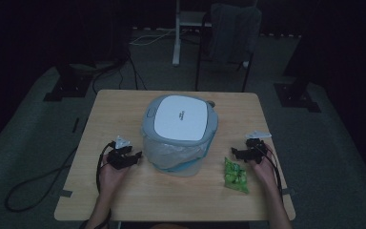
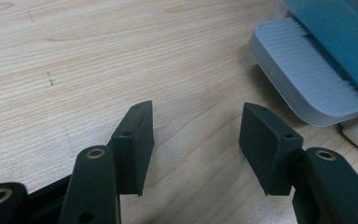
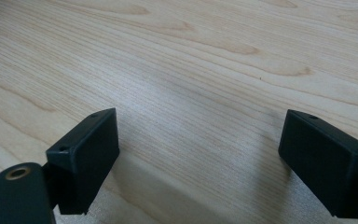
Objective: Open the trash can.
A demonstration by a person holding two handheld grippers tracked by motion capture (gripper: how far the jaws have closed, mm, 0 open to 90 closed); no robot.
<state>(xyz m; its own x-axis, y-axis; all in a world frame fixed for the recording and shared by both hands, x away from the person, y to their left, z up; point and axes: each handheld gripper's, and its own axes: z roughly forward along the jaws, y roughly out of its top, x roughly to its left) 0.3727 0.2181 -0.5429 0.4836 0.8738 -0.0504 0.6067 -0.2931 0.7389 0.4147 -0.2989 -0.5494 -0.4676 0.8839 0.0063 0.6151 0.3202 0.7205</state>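
A small grey bin with a white lid and a clear liner bag stands in the middle of the wooden table. A green snack packet lies to its right, near the front. My left gripper rests low at the bin's left side, jaws open over bare wood; the left gripper view has its open jaws beside the bin's grey ribbed pedal. My right gripper sits just above the packet, right of the bin, and its jaws stand open over bare wood.
A chair and a white stand post stand behind the table on the dark floor. Cables trail from both grippers; one loops on the floor at the left. Bare wood lies along the table's front and back left.
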